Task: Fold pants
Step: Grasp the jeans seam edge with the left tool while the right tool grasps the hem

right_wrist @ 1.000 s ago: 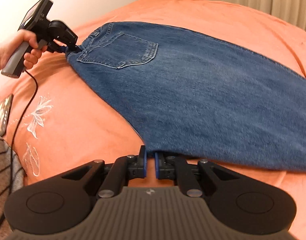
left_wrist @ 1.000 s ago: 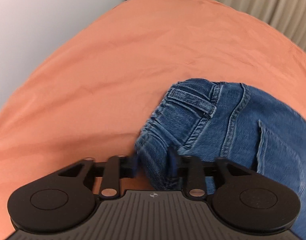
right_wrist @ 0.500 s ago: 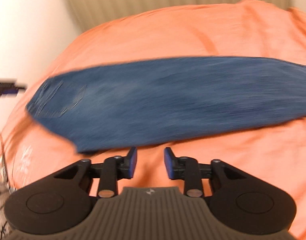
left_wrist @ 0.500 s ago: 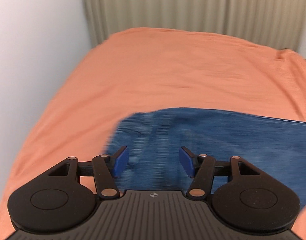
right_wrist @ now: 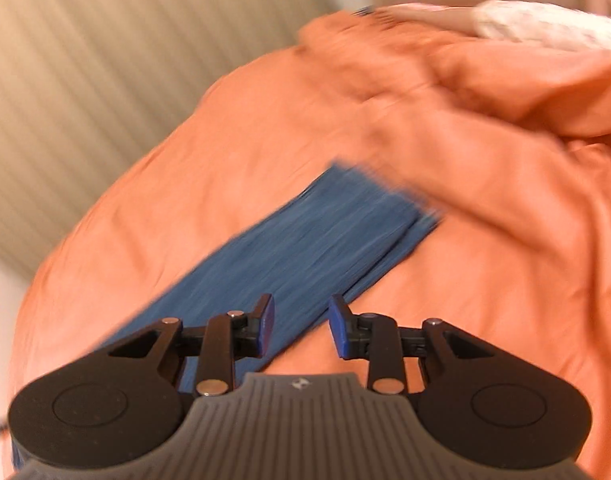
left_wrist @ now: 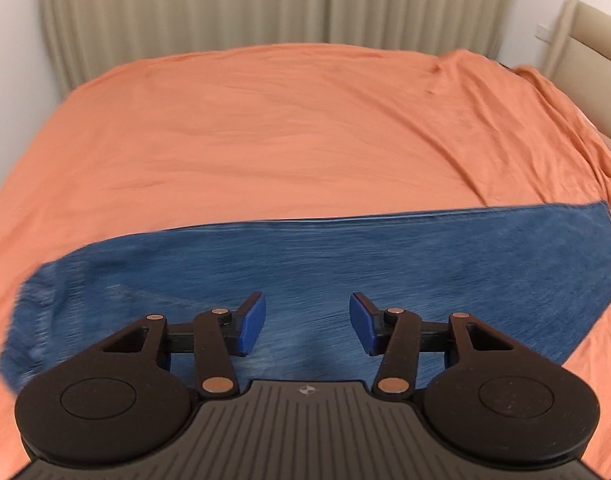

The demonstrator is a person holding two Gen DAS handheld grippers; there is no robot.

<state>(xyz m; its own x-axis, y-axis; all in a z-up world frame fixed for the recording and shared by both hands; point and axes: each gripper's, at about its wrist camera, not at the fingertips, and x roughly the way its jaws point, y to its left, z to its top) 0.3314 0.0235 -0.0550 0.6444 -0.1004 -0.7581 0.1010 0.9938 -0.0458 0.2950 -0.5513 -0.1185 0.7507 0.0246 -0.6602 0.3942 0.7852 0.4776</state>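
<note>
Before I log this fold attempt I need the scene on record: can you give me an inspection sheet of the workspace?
Surface: orange bedspread, lightly creased, bunched toward the headboard end in the right wrist view.
Job's things: jeans lying flat, stretched lengthwise across the bedspread; both views are motion-blurred.
Clutter: white patterned fabric at the head of the bed, too blurred to identify.
Grippers: left tool open, over the jeans, holding nothing; right tool open, empty, near the jeans' edge.
Cables: nothing seen.
Surroundings: beige curtain, white wall, padded headboard.
</note>
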